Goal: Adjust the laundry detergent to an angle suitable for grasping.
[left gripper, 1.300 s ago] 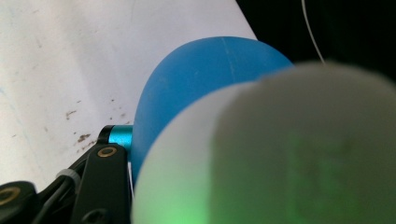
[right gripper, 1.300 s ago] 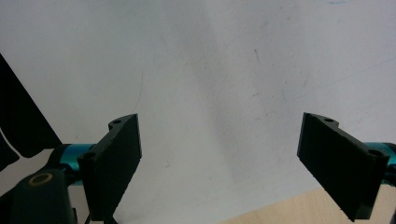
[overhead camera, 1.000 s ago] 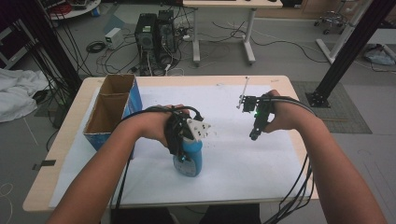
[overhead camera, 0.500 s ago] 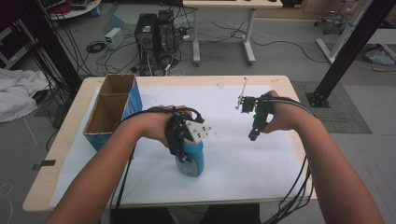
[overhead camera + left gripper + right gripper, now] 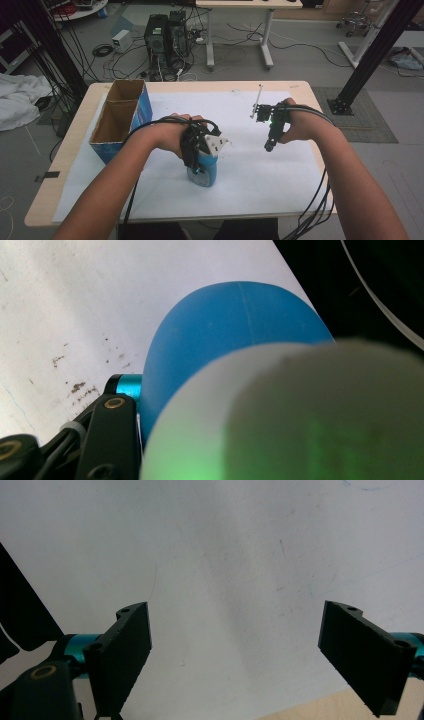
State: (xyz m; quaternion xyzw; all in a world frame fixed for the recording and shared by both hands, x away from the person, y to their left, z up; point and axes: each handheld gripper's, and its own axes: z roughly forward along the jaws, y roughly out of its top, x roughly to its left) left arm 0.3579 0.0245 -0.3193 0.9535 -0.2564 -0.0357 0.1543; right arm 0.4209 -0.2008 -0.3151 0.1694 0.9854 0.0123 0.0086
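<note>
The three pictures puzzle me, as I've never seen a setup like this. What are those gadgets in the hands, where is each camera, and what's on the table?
A person holds a two-jaw gripper in each hand. The high view looks down on the table from above; each gripper also carries its own camera. On the white sheet stands an open cardboard box. The left gripper is shut on a blue and white bottle, seen close up in its own view. The right gripper holds nothing; its jaws stand open above the sheet.
</note>
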